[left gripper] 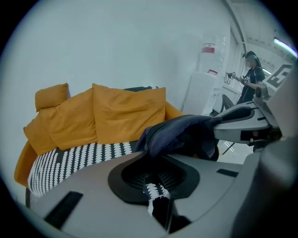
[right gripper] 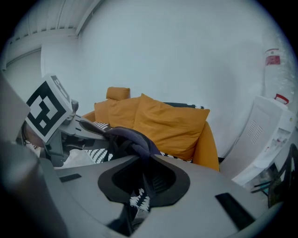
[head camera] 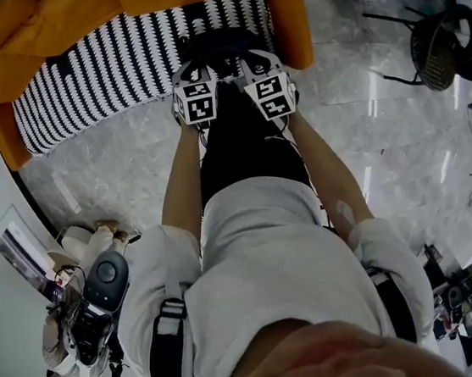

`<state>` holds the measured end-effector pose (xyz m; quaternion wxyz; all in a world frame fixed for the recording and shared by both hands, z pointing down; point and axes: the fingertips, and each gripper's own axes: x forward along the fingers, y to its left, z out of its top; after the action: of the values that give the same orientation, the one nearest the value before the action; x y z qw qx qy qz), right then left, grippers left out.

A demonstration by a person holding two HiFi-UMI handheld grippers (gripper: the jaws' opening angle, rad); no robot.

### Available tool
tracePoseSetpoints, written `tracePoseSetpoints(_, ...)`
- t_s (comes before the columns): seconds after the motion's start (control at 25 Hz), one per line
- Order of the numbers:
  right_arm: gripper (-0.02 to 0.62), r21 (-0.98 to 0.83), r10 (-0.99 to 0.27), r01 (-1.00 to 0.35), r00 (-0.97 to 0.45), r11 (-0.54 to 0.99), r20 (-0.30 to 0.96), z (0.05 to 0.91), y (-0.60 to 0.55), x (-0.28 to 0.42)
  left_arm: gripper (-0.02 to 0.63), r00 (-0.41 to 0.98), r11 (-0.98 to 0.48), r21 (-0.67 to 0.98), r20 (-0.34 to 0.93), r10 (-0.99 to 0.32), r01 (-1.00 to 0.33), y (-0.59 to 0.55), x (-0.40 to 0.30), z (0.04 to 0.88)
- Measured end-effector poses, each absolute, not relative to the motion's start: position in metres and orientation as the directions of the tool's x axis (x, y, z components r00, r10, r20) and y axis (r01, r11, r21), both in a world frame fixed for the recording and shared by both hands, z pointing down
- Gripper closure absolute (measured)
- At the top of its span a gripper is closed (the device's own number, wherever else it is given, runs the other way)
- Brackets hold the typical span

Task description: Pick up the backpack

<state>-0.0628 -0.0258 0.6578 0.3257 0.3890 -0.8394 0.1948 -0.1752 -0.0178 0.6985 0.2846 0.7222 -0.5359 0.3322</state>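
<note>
Left gripper (left gripper: pixel 156 160) and right gripper (right gripper: pixel 139 162) each pinch a fold of the backpack (left gripper: pixel 181 132) at the front edge of the sofa seat (head camera: pixel 78 83) (seemingly loose fabric): under load, either fold could slip.

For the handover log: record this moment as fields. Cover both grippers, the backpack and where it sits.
left gripper: shut on dark fabric of the backpack
right gripper: shut on the same backpack
backpack position: between the two grippers, at the front edge of the sofa
sofa: orange, with a black-and-white patterned seat and orange cushions along the back
lifted or resting: cannot tell
</note>
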Motion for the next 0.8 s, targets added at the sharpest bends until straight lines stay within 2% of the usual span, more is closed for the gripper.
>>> tracePoseSetpoints(0.8, 0.529, -0.115, -0.615, -0.826, -0.497, 0.553, 0.613, 0.613, -0.027, -0.062, 0.551, 0.187, -0.186, 0.085, 0.738, -0.648, -0.979, -0.009, -0.178, 0.65)
